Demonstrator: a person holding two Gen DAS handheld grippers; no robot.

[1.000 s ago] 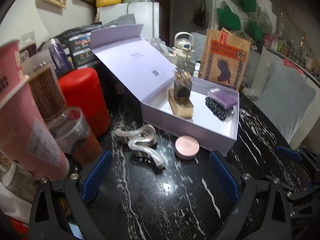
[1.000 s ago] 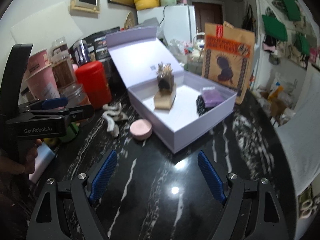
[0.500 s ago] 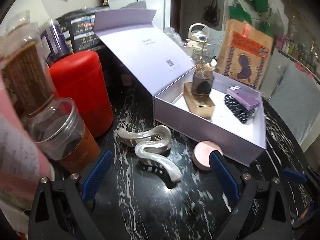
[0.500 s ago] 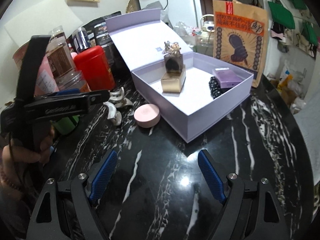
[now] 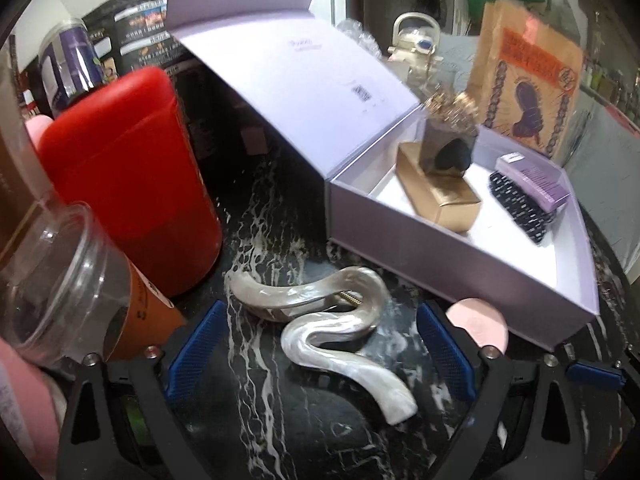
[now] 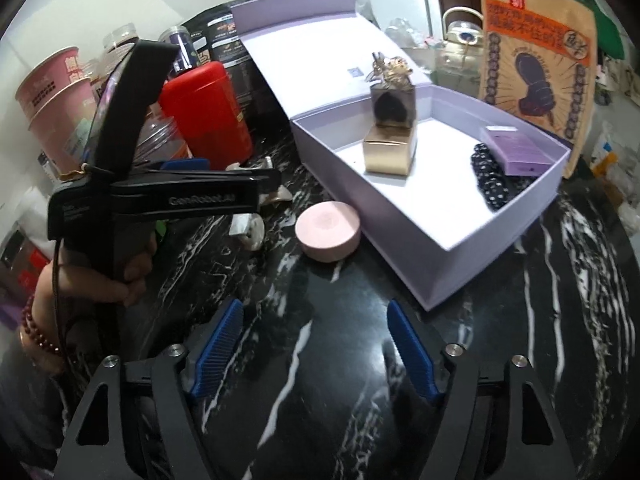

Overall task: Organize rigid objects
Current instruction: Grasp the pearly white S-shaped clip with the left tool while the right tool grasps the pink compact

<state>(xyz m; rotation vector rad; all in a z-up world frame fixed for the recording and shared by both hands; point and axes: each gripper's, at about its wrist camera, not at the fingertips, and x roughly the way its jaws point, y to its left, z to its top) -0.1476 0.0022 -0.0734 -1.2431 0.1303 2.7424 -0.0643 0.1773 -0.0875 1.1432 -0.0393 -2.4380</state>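
Observation:
A pearly white S-shaped hair claw clip (image 5: 332,328) lies on the black marble table between the fingers of my open left gripper (image 5: 320,348). A round pink compact (image 5: 478,322) (image 6: 328,230) sits beside it, against the open lilac box (image 5: 452,260) (image 6: 448,236). The box holds a gold block with a dark ornament (image 6: 390,136), a black dotted item (image 6: 490,178) and a small purple box (image 6: 516,150). My right gripper (image 6: 314,344) is open and empty over bare table, short of the compact. The left gripper's body (image 6: 160,196) hides most of the clip in the right wrist view.
A red canister (image 5: 128,176) and a clear plastic cup (image 5: 68,280) stand close to the left of the clip. Pink paper cups (image 6: 56,100), dark packages and a brown paper bag (image 6: 536,52) crowd the back. The table's right edge is near the box.
My left gripper has moved forward and down, so the hair clip now lies between its fingers. My right gripper has moved closer to the compact and the box.

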